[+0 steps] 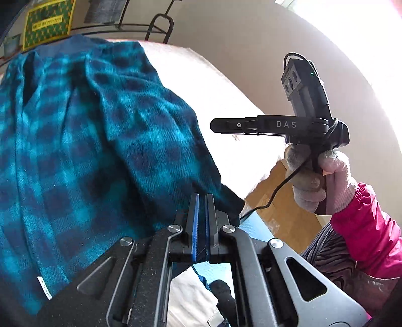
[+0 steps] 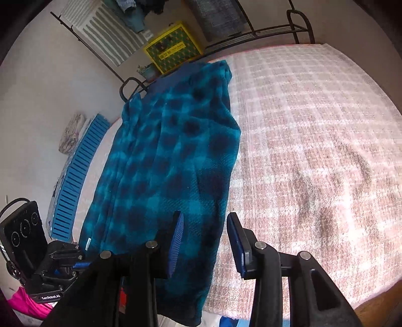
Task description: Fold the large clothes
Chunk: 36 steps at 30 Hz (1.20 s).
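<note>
Teal plaid garment (image 2: 170,161) fills frame left on checked bed cover (image 2: 314,140). Left gripper (image 1: 202,201) closed, empty; right gripper (image 2: 204,226) parted above its near edge.

Garment (image 2: 165,163) lies on bed (image 2: 314,151), left part (hem overhangs near edge).

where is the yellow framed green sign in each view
Left wrist view: the yellow-framed green sign sits in the top left corner, above the blue plaid garment.
Right wrist view: the sign sits at top centre, just beyond the garment's far end.
Shared landmark: the black metal rack to the sign's right in both views.
</note>
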Available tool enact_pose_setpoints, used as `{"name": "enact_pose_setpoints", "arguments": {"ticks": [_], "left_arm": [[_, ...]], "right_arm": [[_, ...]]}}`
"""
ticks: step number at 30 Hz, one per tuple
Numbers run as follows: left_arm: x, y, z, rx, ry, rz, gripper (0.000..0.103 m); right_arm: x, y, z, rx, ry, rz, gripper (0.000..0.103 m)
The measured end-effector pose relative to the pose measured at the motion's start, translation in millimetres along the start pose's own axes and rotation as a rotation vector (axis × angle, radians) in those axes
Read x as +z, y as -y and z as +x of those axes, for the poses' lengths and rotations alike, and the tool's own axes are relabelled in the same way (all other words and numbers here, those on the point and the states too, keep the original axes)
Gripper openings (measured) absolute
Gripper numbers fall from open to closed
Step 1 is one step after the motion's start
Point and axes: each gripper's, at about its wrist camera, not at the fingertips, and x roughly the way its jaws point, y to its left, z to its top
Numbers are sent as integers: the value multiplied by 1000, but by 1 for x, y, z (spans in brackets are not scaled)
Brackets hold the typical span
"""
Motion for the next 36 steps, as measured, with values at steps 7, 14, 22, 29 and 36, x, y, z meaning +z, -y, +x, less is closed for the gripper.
{"name": "enact_pose_setpoints", "arguments": {"ticks": [7,14,22,29,36], "left_arm": [[8,43,42,125,-16,122,29],[9,72,110,219,-143,206,56],[-3,68,141,320,-206,243,57],[-2,45,123,240,-189,191,21],[5,25,97,97,-130,39,8]], "right_arm": [[25,34,-50,-24,129,2,50],[27,88,-61,-43,180,164,50],[32,76,-46,-22,157,116,50],[38,73,-25,26,127,131,50],[46,84,-17,121,135,210,52]]}}
